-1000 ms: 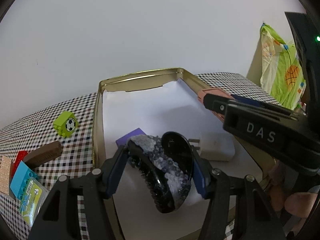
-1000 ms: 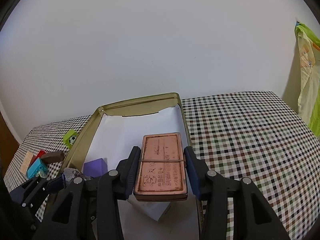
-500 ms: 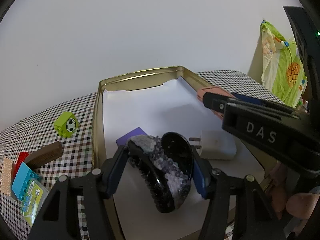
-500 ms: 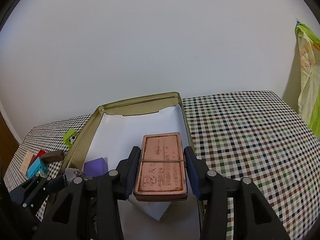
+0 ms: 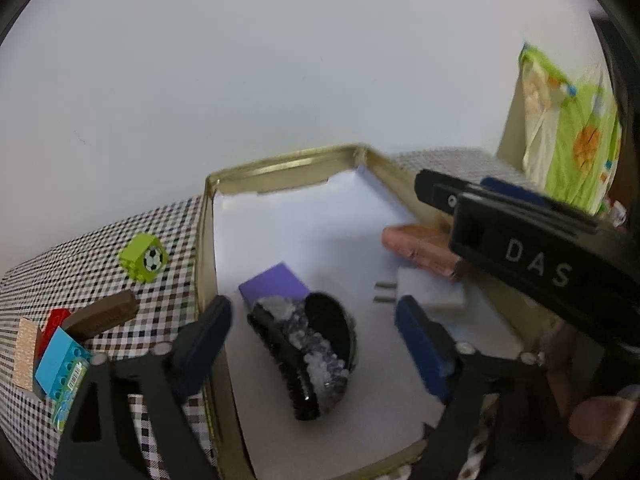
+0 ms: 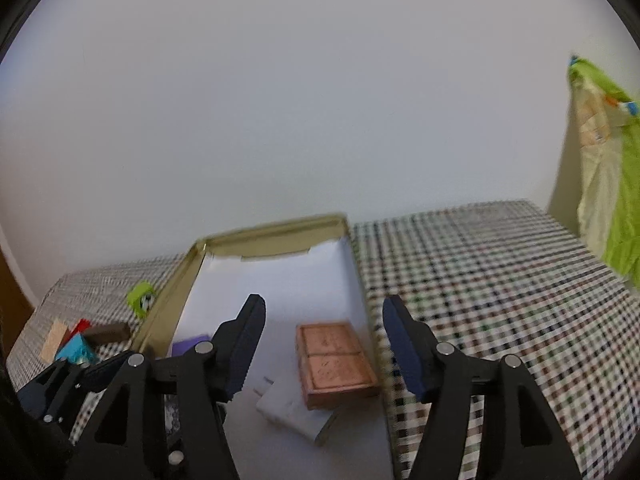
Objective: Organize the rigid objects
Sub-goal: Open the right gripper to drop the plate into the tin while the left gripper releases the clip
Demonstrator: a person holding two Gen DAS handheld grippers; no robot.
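Gold-toned metal tin [image 5: 280, 168] with shiny walls, lined with matt white paper. Glossy black hair claw [image 5: 308, 354] studded with clear beads. Smooth white plastic charger [image 6: 294, 410]; reddish-brown embossed block [image 6: 334, 362], matt. Woven checked tablecloth [image 6: 500, 300]. Shiny plastic toy bricks [image 5: 60, 364] at left.

Home: checked tablecloth [image 6: 480, 280], toy blocks [image 5: 144, 258].
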